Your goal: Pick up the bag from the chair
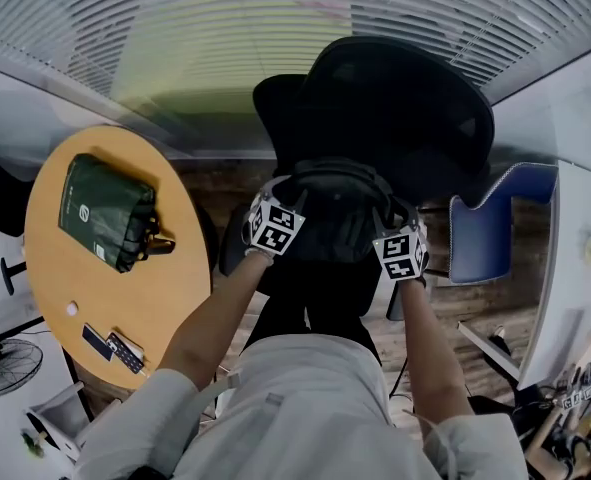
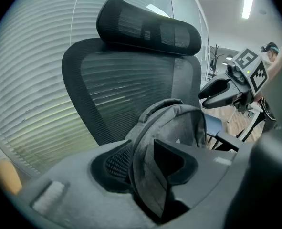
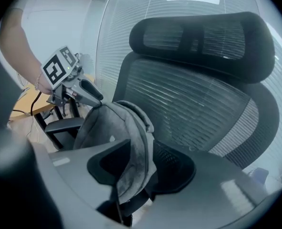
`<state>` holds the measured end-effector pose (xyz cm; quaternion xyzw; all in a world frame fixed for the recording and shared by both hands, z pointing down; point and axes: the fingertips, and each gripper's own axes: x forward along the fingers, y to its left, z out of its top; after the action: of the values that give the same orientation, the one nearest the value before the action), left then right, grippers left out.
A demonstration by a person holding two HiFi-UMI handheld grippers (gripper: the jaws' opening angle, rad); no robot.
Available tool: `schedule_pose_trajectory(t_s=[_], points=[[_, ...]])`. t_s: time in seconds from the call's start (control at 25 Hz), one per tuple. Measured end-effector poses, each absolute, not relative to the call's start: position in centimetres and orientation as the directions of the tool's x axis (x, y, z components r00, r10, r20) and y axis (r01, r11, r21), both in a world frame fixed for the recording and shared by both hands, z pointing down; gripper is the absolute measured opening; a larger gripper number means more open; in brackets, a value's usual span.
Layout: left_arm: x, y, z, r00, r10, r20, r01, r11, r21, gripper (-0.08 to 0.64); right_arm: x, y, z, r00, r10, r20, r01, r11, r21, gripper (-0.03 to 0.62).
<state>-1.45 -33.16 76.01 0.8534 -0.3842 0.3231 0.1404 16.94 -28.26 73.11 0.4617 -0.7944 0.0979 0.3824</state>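
A dark grey backpack [image 1: 332,206] stands upright in front of the back of a black mesh office chair [image 1: 405,98]. My left gripper [image 1: 287,208] is at the bag's left side and my right gripper [image 1: 401,230] at its right. In the left gripper view the left gripper [image 2: 145,167] is shut on a grey shoulder strap [image 2: 148,147] of the bag. In the right gripper view the right gripper [image 3: 136,170] is shut on the other strap [image 3: 133,151]. The bag's bottom and the seat are hidden, so I cannot tell whether it rests on the seat.
A round wooden table [image 1: 165,298] stands at the left with a green pouch [image 1: 108,211] and small cards [image 1: 115,346] on it. A blue chair [image 1: 490,233] is close at the right. Window blinds [image 1: 225,28] run behind the chair. A fan [image 1: 0,363] stands at the lower left.
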Motion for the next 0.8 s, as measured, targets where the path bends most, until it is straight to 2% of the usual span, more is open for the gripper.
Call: schedule_pose_trajectory(t_s=[0.48,0.8], points=[[-1.2,-34.4,79.3,0.462,-0.531,0.710,-0.728,-0.685,-0.039,0.172,17.3,-29.2,77.6,-0.260,-0.600,0.756,-0.786,0.587,0.195,0.176],[-1.2,-34.7,79.8,0.439,-0.539,0.719,-0.735,-0.675,-0.057,0.170,17.3,-29.9,79.0,-0.241,-0.590,0.771,-0.773,0.597,0.215,0.161]])
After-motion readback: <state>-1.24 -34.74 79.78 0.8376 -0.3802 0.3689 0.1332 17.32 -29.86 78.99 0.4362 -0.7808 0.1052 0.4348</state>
